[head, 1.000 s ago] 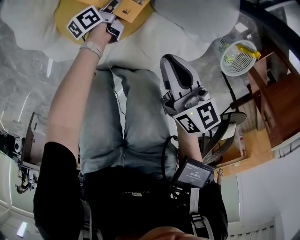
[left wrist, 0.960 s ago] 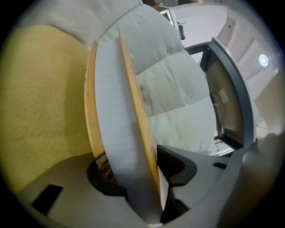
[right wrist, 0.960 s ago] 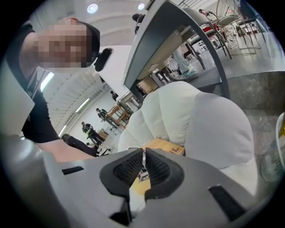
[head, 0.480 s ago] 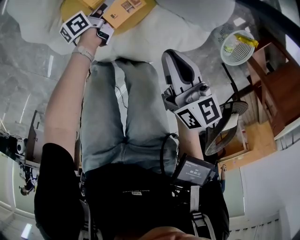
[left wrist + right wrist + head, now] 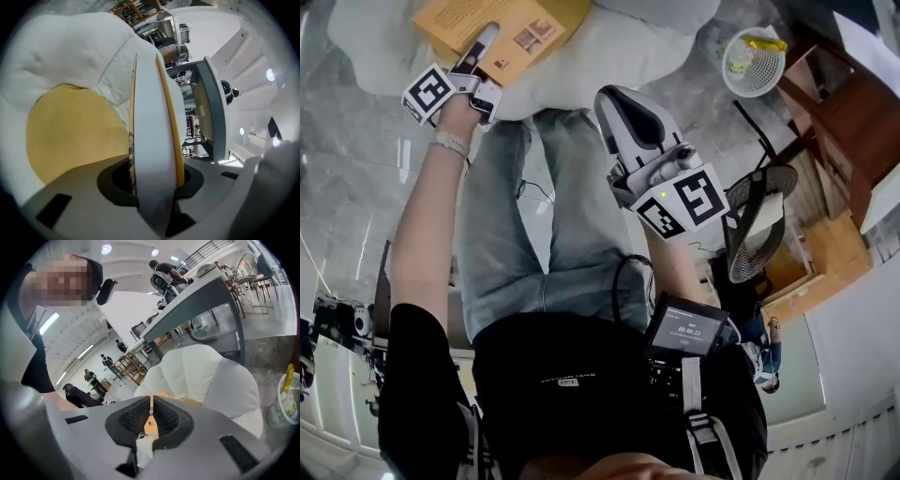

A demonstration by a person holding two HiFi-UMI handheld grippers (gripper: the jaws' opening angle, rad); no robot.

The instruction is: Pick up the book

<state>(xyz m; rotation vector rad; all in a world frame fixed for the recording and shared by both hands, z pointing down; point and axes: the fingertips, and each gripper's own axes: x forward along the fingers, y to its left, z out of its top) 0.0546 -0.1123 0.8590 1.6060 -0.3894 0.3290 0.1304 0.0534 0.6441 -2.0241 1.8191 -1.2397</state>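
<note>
The book (image 5: 502, 23), with orange covers, hangs over the white sofa (image 5: 609, 52) at the top left of the head view. My left gripper (image 5: 485, 36) is shut on its near edge. Its jaws have just been closing with the book between them. In the left gripper view the book (image 5: 152, 117) stands edge-on, white pages between orange covers, clamped in the left gripper (image 5: 152, 180). My right gripper (image 5: 614, 101) hovers over the person's lap, shut on nothing. In the right gripper view its pads (image 5: 151, 416) meet, and the book (image 5: 158, 395) shows just beyond them.
A round yellow cushion (image 5: 70, 131) lies on the sofa left of the book. A white mesh waste basket (image 5: 753, 61) stands at the upper right, with a floor fan (image 5: 755, 234) and wooden furniture (image 5: 834, 103) near it. Several people stand in the far room.
Both hands have risen. The left gripper has lifted the book off the yellow cushion and shifted left and down in the head view. The right gripper stayed shut.
</note>
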